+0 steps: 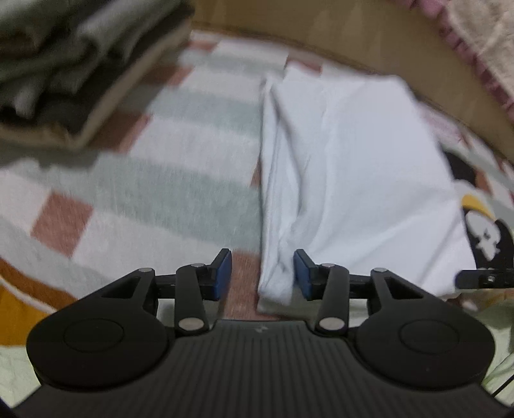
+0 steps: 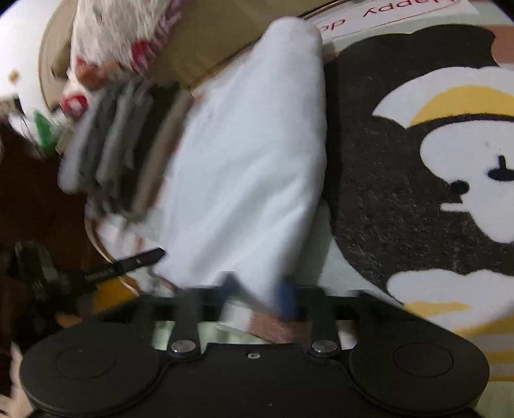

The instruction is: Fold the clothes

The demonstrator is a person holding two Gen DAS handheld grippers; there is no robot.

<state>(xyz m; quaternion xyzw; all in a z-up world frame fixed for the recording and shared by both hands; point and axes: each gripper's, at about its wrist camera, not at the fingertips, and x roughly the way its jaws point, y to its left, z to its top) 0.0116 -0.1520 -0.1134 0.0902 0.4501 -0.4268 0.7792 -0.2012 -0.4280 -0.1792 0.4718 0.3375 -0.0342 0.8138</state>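
Now, left gripper [image 1: 262, 273] jaws apart at white garment's [image 1: 350, 167] edge, right gripper [image 2: 257, 291] blurred, grip unclear, "Happy" lettering [image 2: 379, 11] upper right.

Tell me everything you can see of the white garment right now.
The white garment is plain soft cloth, folded into a rough rectangle with long creases down its left side. It lies flat on the checked blanket, right of the stack of folded clothes. The open left gripper straddles its near left corner; the right gripper is at its near edge.
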